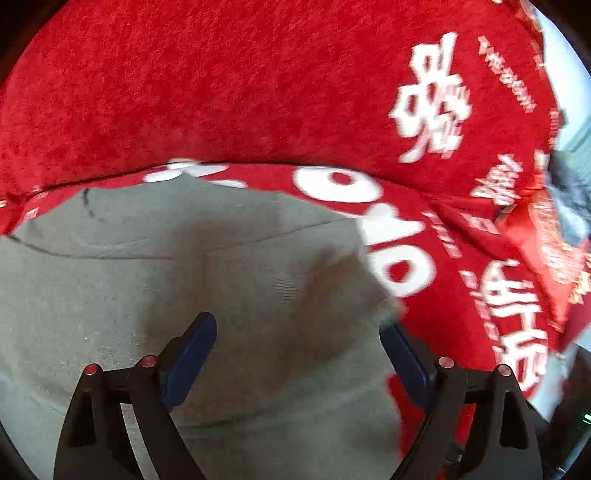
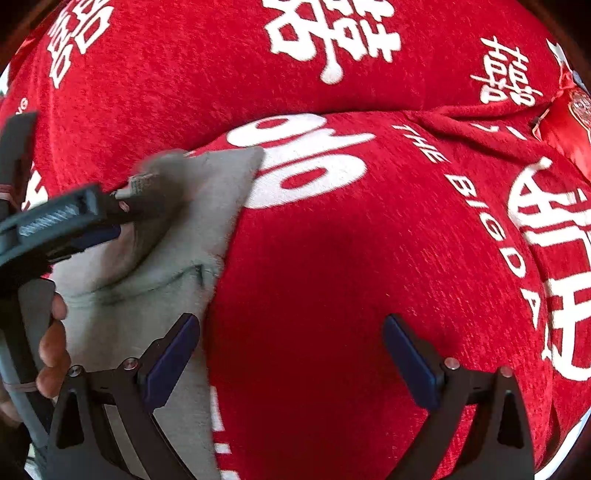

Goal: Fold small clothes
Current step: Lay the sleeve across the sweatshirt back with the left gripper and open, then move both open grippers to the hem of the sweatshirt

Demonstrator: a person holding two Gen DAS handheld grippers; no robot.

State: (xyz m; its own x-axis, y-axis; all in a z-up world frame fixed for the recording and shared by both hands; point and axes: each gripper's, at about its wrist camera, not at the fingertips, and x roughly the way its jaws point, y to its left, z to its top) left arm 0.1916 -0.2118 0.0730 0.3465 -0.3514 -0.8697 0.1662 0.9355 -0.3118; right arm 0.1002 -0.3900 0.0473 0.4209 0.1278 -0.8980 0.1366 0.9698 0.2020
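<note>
Blurred grey cloth point(image 1: 229, 266) overlaps the red cover point(image 1: 221, 81); left gripper point(image 1: 299, 332) and right gripper point(image 2: 291, 332) gape wide, empty.

I saw a red cloth point(image 2: 332, 266) with white lettering covering the whole surface, bunched into a raised fold along the back. A grey garment point(image 1: 184, 280) lay flat on it, its corner overlapping one large white character point(image 2: 303, 162).

Red plush cover point(image 2: 332, 277) with white printed characters point(image 2: 332, 29), pale bright strip point(image 1: 565, 48) at far edge
</note>
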